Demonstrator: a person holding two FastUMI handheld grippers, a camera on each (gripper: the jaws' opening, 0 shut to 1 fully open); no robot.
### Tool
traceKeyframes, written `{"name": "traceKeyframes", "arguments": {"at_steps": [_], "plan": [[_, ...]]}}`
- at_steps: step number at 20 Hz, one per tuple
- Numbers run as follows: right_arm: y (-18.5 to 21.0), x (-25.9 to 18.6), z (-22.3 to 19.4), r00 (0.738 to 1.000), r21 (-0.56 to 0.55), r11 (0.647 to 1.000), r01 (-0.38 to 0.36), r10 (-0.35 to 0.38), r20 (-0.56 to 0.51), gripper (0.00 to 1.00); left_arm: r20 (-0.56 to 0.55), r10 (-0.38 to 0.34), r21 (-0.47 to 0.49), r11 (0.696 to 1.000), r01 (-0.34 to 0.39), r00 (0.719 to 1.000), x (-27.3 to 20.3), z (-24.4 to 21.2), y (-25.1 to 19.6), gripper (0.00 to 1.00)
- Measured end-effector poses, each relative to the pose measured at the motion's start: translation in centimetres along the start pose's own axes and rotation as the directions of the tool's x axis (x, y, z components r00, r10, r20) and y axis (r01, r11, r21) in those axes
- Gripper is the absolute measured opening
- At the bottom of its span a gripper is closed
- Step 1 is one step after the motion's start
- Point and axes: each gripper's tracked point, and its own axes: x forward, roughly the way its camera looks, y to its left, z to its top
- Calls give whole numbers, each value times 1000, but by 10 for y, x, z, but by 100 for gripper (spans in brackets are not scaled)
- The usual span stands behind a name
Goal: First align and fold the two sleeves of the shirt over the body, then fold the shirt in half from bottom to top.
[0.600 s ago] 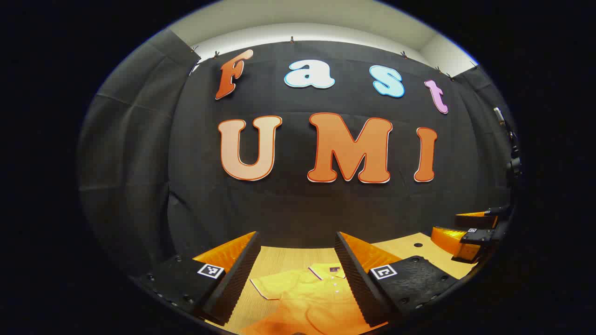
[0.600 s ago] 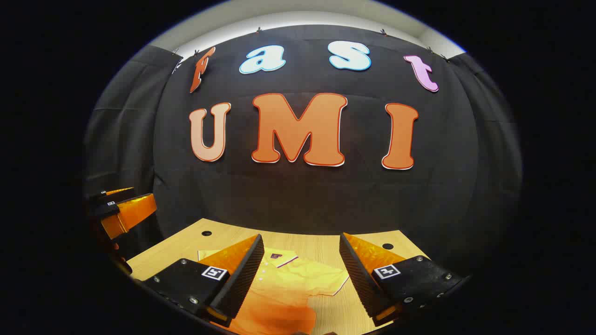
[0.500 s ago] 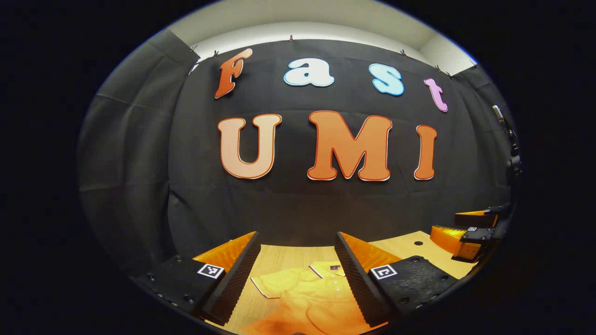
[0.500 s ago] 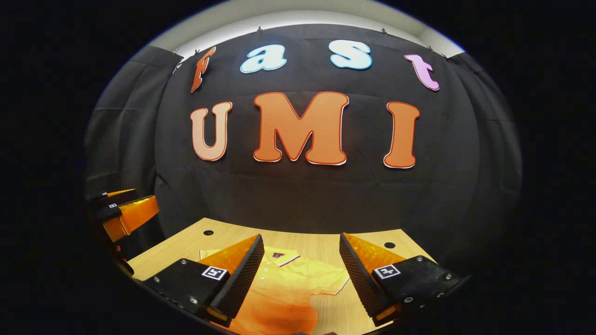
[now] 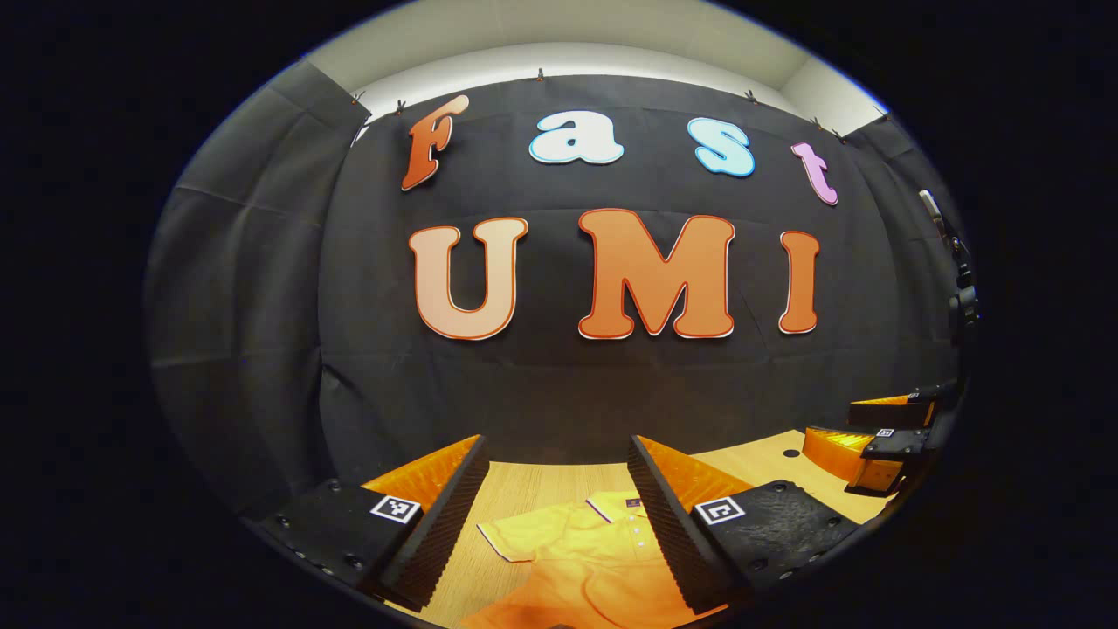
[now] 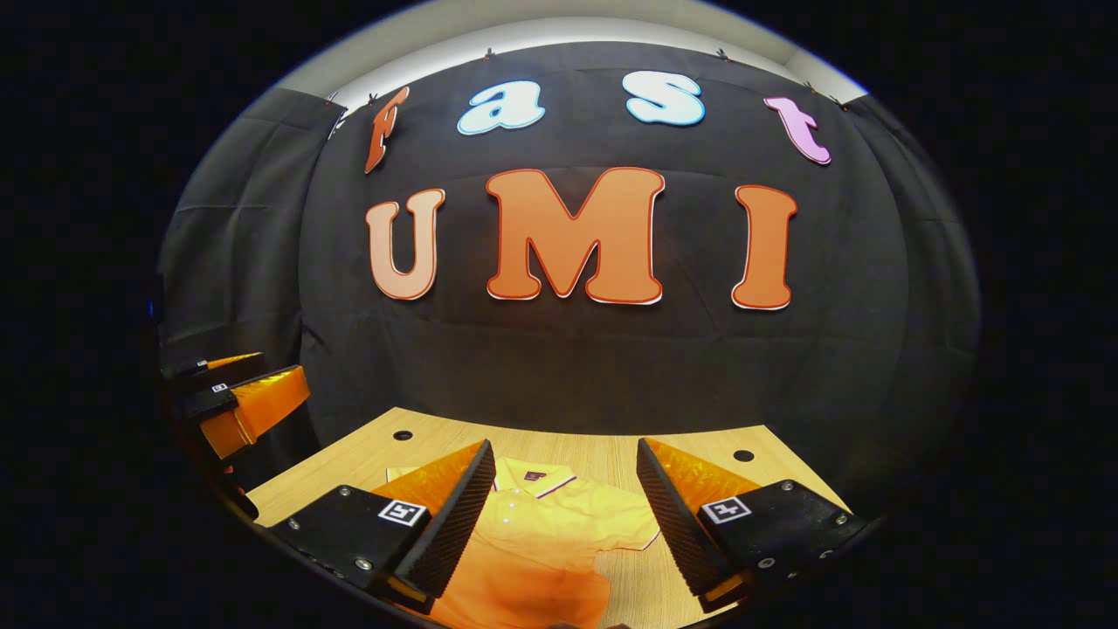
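Left gripper (image 5: pixel 555 450): jaws spread wide, nothing between them, held above the tabletop (image 5: pixel 524 489). Yellow shirt (image 5: pixel 594 559) lies flat on the wood below and ahead, collar toward the black wall, one short sleeve (image 5: pixel 515 537) spread out to the side. Right gripper (image 6: pixel 564 452): jaws likewise released and empty, above the same shirt; the other short sleeve (image 6: pixel 624 524) lies spread on the wood. Each gripper appears at the edge of the other's view, well apart from the shirt.
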Motion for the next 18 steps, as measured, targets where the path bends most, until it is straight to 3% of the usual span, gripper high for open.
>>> {"name": "traceKeyframes", "arguments": {"at_steps": [11,18], "plan": [[-40,18,-18,995,-38,997,69,-71,-64,98,-15,19,3,1000,-19,1000,-3,-3,4,98],[-74,45,-61,971,-58,993,103,-113,-210,99,-25,89,3,996,-89,996,-10,-9,21,98]]}}
